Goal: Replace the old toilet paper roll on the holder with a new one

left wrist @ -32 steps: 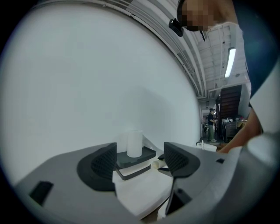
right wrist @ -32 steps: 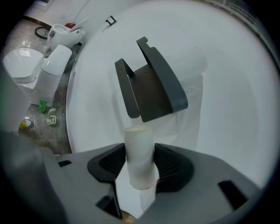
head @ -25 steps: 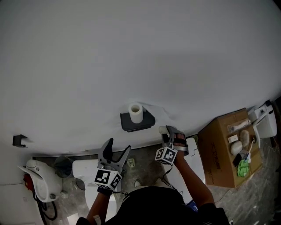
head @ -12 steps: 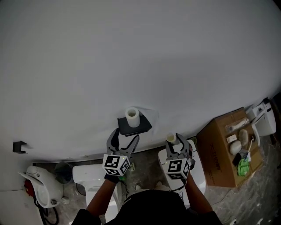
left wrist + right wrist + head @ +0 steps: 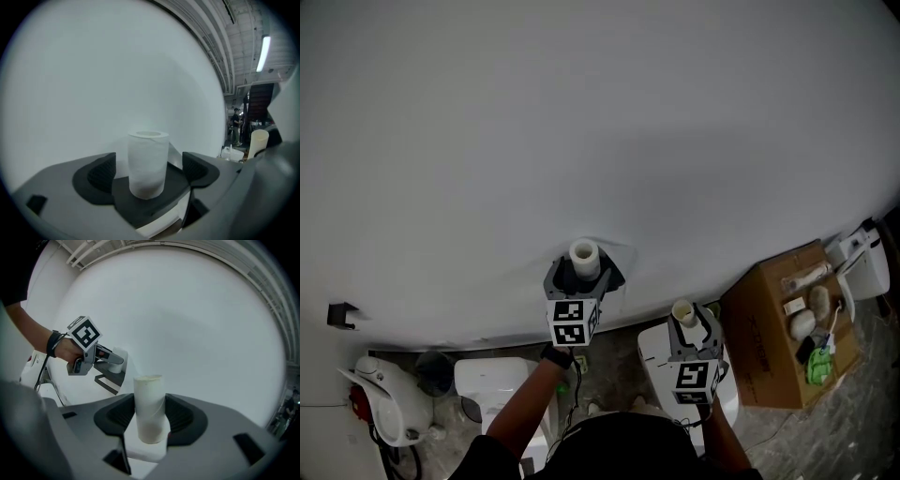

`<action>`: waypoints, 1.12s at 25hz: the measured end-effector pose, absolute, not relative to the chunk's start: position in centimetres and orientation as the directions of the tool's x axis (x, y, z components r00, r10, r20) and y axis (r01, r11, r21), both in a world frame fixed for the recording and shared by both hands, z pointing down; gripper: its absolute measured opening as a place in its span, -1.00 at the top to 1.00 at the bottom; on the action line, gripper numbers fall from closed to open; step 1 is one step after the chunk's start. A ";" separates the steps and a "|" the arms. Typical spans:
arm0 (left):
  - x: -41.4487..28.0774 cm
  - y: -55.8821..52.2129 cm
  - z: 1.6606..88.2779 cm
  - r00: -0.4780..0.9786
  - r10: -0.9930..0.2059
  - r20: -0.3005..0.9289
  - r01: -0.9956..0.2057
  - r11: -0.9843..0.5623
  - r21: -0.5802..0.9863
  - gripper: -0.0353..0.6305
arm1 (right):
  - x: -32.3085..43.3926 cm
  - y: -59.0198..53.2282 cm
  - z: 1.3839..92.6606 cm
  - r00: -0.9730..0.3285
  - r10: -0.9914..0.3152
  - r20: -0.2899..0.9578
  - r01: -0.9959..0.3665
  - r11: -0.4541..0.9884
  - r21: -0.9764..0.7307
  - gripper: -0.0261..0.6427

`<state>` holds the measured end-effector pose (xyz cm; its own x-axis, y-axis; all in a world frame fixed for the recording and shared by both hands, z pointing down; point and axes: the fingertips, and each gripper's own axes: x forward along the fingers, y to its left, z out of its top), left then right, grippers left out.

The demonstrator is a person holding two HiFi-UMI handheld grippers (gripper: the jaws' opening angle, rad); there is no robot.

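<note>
**Left.** Shows left gripper (image 5: 149, 171) reaching almost level, tipped a little down, toward the wall (image 5: 581, 112), with left arm (image 5: 520, 412) stretched well forward. Opening, jaws wide, with roll (image 5: 148, 164) upright between them and clear of both pads (image 5: 101, 173), a gap on either side. Places the roll on end on holder (image 5: 176, 185), a dark shelf just below the jaws and against the wall.

**Handling of the roll, as judged.** Probably very light and soft: easy to crush, easy to tip off its end. Best taken across the middle of its side, one pad on each flank, closing only until the paper just gives. Not slippery, but apt to unwind at any loose end, so better lifted straight up than dragged across the shelf.

**Right.** Shows right gripper (image 5: 150, 416) likewise tipped slightly down, marker cube toward the person. In the head view, sits lower than the left gripper and well apart from the holder. Closed partway on tube (image 5: 149, 401), slim and cream-coloured, held upright between the jaws by its lower half, with the top free above them.

**Handling of the tube, as judged.** Light and fairly stiff along its length, yet thin-walled and likely to flatten under a hard squeeze. Held securely enough as gripped.

Cannot tell from these views which of roll and tube counts as the old one and which as the new.
</note>
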<state>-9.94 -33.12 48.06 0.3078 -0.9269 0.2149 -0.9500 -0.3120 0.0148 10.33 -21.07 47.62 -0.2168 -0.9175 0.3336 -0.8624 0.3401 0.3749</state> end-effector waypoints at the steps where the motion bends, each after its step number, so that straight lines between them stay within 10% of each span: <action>1: -9.8 -33.0 48.1 0.309 -0.926 0.219 -0.949 -0.316 0.002 -0.41 | 10.5 -20.9 47.7 -0.217 -0.917 0.334 -0.864 0.340 0.372 0.32; 9: -10.2 -33.4 48.6 0.263 -0.933 0.245 -0.960 -0.278 -0.029 -0.38 | 10.0 -20.6 48.2 -0.236 -0.907 0.348 -0.865 0.359 0.351 0.32; 13: -11.2 -33.4 48.5 0.222 -0.943 0.246 -0.970 -0.239 -0.040 0.11 | 10.1 -20.5 48.2 -0.238 -0.907 0.347 -0.865 0.361 0.349 0.32; 28: -9.1 -31.9 45.7 0.337 -0.931 0.142 -0.938 -0.345 -0.033 0.12 | 11.2 -20.2 48.0 -0.217 -0.914 0.343 -0.872 0.339 0.353 0.32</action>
<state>-9.09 -31.85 45.70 0.3369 -0.9307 0.1425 -0.9382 -0.3446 -0.0327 11.16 -20.15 47.98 -0.2167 -0.9139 0.3432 -0.8719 0.3394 0.3531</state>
